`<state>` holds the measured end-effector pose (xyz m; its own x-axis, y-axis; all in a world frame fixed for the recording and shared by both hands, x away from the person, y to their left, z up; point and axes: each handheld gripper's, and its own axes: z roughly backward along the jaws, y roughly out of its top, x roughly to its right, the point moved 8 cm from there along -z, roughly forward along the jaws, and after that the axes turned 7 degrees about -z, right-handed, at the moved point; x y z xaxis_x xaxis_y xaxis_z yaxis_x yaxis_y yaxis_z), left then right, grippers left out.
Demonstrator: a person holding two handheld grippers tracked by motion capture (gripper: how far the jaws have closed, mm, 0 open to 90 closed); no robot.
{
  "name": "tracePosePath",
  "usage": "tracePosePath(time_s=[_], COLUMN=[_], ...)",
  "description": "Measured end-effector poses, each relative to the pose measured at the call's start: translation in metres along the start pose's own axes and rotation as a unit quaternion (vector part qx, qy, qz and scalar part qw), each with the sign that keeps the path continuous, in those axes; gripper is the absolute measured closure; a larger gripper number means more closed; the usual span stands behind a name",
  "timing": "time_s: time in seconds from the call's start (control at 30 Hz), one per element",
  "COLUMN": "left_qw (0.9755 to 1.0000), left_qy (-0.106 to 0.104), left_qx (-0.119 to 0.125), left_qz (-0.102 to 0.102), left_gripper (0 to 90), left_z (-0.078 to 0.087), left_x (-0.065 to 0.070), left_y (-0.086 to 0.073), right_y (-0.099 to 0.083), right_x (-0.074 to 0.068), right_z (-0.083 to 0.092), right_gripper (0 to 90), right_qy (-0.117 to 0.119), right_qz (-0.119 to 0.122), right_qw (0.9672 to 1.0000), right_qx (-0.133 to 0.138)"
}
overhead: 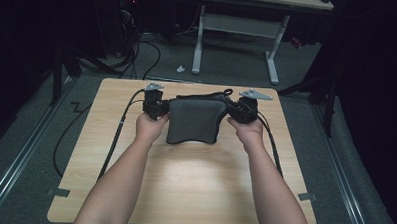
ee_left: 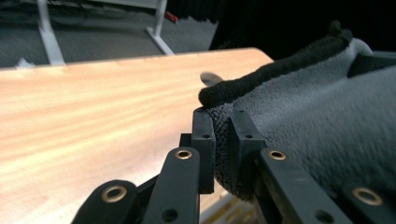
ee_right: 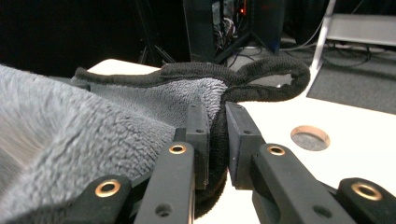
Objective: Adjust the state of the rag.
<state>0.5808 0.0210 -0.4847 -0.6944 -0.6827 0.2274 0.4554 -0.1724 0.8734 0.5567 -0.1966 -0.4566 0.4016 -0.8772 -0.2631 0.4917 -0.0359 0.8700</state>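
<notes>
A grey towel [overhead: 193,121] hangs stretched between the two claws above the far half of the wooden table [overhead: 184,186]. It is a thick, fluffy cloth with a short plush pile, mid-grey across its face and edged all round with a darker, almost black, rolled hem. In the high view it reads as a rough square, its top edge pulled fairly taut from side to side, its lower edge curving inward in the middle while the two bottom corners hang down.

The left claw [overhead: 162,110] has its jaws closed on the towel's upper left corner; in the left gripper view the grey pile is squeezed between the two black pads [ee_left: 204,140], with the dark hem [ee_left: 271,74] running away just above them. The right claw [overhead: 232,111] is closed on the upper right corner in the same way; in the right gripper view the hem is pinched between its pads and curls beyond them into a loose loop [ee_right: 275,77]. A round hole [ee_right: 310,137] lies in the table just past that claw.
</notes>
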Motion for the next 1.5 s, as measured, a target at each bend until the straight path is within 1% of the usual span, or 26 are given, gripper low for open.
tracePosePath(time_s=[0.1,0.17,0.27,0.5,0.8,0.97,1.1,1.2,1.27,1.33,1.4,1.43,1.5], left_qw=[0.9999,0.9999,0.9999,0.9999,0.9998,0.9998,0.9997,0.9996,0.9996,0.9996,0.9996,0.9996,0.9997], left_qy=[-0.005,-0.005,-0.002,-0.001,0.0,0.001,-0.002,-0.002,-0.002,0.0,0.002,0.004,0.006], left_qx=[0.0,-0.004,-0.007,-0.013,-0.016,-0.018,-0.021,-0.024,-0.024,-0.022,-0.023,-0.023,-0.02], left_qz=[0.011,0.011,0.01,0.008,0.01,0.011,0.014,0.015,0.015,0.019,0.016,0.014,0.01], left_gripper=[81.9,81.9,82.0,81.9,81.9,81.9,81.9,81.9,81.3,78.4,76.7,76.1,76.1], left_z=[-0.003,-0.004,-0.005,-0.004,-0.003,-0.003,-0.004,-0.005,-0.005,-0.004,-0.002,-0.001,0.001], left_x=[-0.001,-0.001,-0.002,-0.001,0.0,0.0,0.0,0.0,0.0,-0.001,-0.001,-0.001,-0.001], left_y=[-0.006,-0.01,-0.013,-0.016,-0.02,-0.021,-0.025,-0.028,-0.028,-0.026,-0.025,-0.024,-0.021], right_y=[-0.007,-0.013,-0.019,-0.022,-0.027,-0.028,-0.033,-0.038,-0.04,-0.038,-0.036,-0.034,-0.029], right_x=[0.005,0.007,0.008,0.008,0.009,0.008,0.01,0.011,0.012,0.013,0.015,0.015,0.016], right_z=[-0.003,-0.005,-0.008,-0.01,-0.011,-0.012,-0.014,-0.015,-0.015,-0.014,-0.012,-0.012,-0.008], right_gripper=[81.3,81.3,81.2,81.2,80.8,80.9,80.8,80.7,79.4,75.5,71.7,70.8,68.1], right_qy=[0.0,0.001,0.0,0.0,-0.001,-0.004,-0.005,-0.006,-0.005,-0.007,-0.011,-0.011,-0.012], right_qz=[-0.004,-0.009,-0.007,-0.013,-0.009,-0.016,-0.016,-0.02,-0.023,-0.019,-0.022,-0.019,-0.019], right_qw=[1.0,0.9999,0.9998,0.9997,0.9996,0.9994,0.9992,0.9992,0.9992,0.9992,0.9992,0.9993,0.9995], right_qx=[-0.008,-0.013,-0.02,-0.022,-0.027,-0.029,-0.035,-0.034,-0.033,-0.033,-0.033,-0.031,-0.023])
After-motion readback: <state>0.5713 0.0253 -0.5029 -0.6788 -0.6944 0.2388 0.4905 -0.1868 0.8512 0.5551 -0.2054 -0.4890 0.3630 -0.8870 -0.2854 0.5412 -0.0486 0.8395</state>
